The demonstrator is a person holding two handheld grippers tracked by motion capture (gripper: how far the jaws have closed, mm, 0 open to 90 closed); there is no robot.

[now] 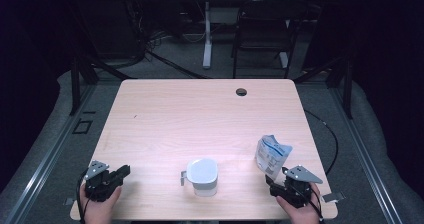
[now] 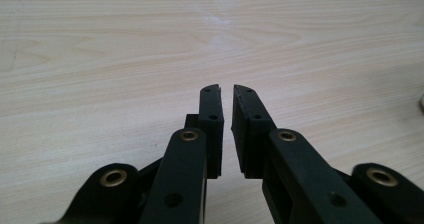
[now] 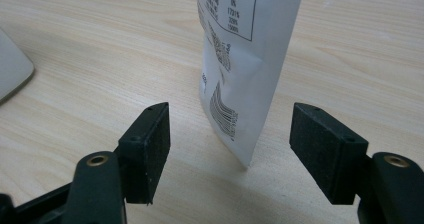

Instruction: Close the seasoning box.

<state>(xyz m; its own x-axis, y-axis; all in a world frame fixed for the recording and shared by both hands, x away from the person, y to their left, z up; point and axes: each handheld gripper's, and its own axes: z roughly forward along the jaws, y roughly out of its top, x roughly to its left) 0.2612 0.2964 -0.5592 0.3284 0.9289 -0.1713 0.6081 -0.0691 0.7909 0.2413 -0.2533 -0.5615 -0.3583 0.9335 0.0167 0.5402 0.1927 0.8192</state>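
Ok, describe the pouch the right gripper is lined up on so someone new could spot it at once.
Start at the wooden table and go to its near right corner, just beyond the right gripper. The pouch stands upright there, white with blue print and a barcode. The only other thing nearby, the white jug, sits at the table's near middle and is rigid, with a handle.

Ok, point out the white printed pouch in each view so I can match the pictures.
High view: the pouch stands at the table's right side, just beyond the right gripper.
Right gripper view: it stands upright at top centre, ahead of the open jaws, untouched.
Left gripper view: bare wood ahead of the jaws.
Shared landmark: the white cup, centre in the high view, a pale edge at left in the right gripper view.
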